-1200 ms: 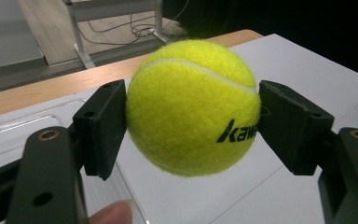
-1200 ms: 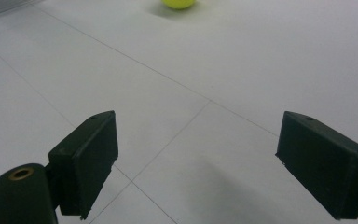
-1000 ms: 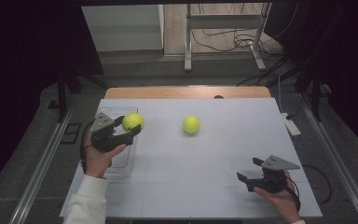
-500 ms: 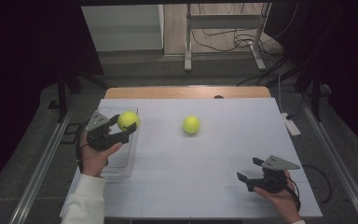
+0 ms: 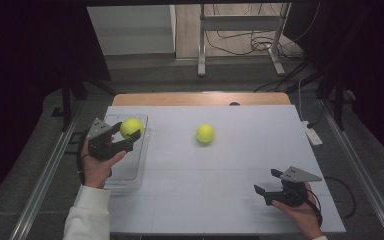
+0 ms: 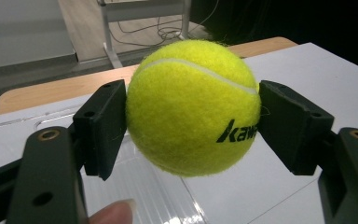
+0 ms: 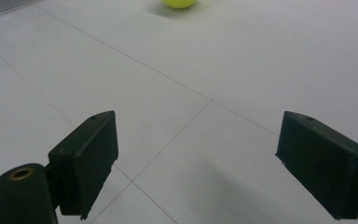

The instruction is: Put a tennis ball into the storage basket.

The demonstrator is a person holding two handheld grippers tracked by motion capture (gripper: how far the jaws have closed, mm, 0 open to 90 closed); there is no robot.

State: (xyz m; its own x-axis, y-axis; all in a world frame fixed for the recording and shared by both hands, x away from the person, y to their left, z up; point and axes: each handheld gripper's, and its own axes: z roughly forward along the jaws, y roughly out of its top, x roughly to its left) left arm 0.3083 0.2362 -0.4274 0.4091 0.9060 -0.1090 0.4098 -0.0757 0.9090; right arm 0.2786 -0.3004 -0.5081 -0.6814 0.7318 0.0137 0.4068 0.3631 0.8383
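Left tool (image 5: 126, 139) pinches tennis ball (image 5: 131, 127), seemingly above clear tray (image 5: 141, 172); right tool (image 5: 270, 187) rests spread.

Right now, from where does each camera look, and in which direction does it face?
High view: above the person's side, facing forward and down on the table; both forearms and hands show.
Left gripper view: on the left gripper, along its jaws clamping a tennis ball over the clear tray.
Right gripper view: on the right gripper, open; shares the second ball with the high view.
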